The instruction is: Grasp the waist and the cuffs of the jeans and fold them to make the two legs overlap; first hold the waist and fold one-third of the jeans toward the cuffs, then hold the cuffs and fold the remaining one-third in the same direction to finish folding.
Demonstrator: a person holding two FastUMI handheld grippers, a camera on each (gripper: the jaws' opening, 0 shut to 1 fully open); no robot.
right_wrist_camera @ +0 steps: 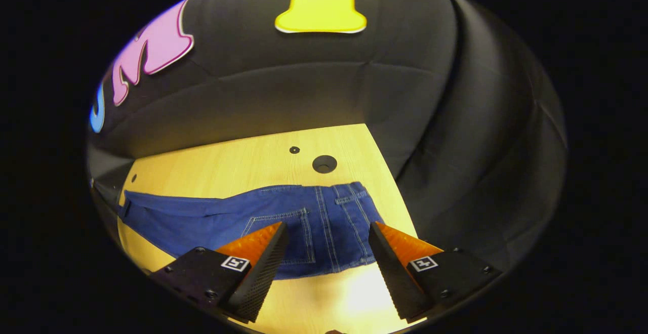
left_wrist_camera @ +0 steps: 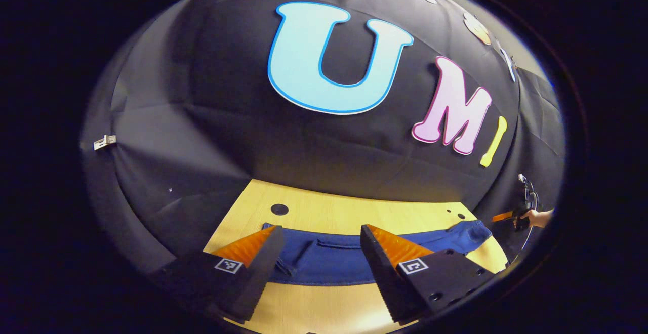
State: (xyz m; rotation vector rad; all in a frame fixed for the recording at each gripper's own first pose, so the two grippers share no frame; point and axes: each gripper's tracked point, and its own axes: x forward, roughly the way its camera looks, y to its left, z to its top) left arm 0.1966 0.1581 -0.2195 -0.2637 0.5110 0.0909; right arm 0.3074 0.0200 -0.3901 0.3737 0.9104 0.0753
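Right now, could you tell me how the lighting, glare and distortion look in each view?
Left gripper view: strong fisheye bending, the table edge curving; the jeans look dark and soft, with a pale glare patch near the bottom. Right gripper view: a bright glare on the wood between the open right gripper fingers; jeans stitching reads sharp; the booth wall is dim.
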